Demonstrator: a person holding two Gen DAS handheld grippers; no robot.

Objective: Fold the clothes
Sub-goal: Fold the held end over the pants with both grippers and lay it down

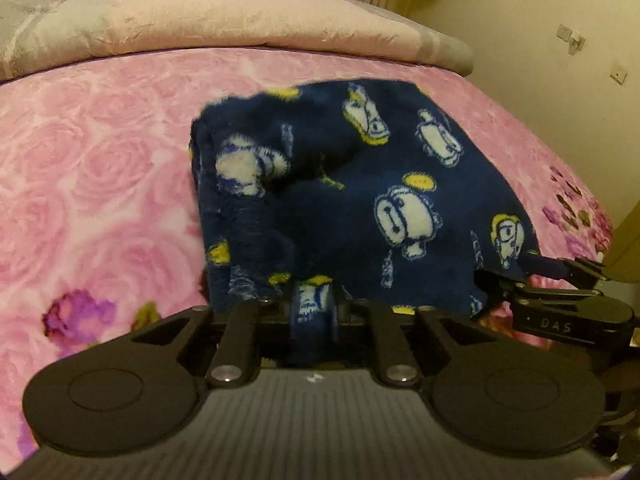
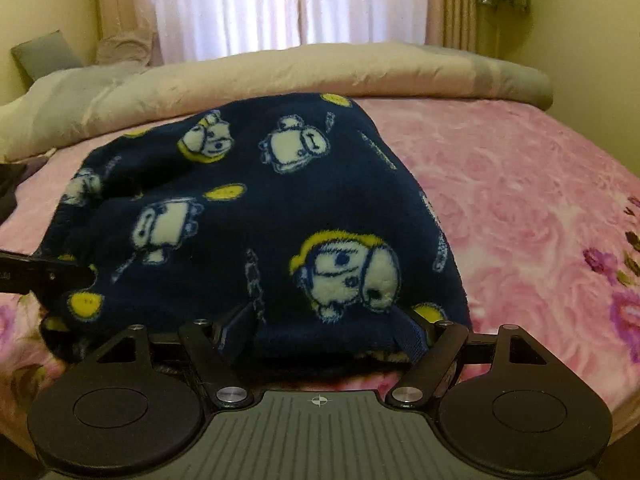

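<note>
A dark blue fleece garment [image 1: 360, 184] printed with white and yellow cartoon figures lies bunched on the pink bed. In the left wrist view my left gripper [image 1: 314, 308] is shut on a fold of its near edge, the fabric pinched between the two narrow-set fingers. My right gripper [image 1: 560, 280] shows at the garment's right corner. In the right wrist view the garment [image 2: 260, 208] fills the middle. My right gripper [image 2: 324, 332] stands open, jaws wide, with the garment's near hem lying between the fingers. The left gripper [image 2: 40, 276] reaches in from the left edge.
A pink rose-patterned bedspread [image 1: 100, 184] covers the bed [image 2: 500, 200]. A rolled beige and grey duvet [image 2: 320, 68] lies along the far side, with curtains [image 2: 300, 4] behind. A wall with sockets [image 1: 568, 36] stands to the right.
</note>
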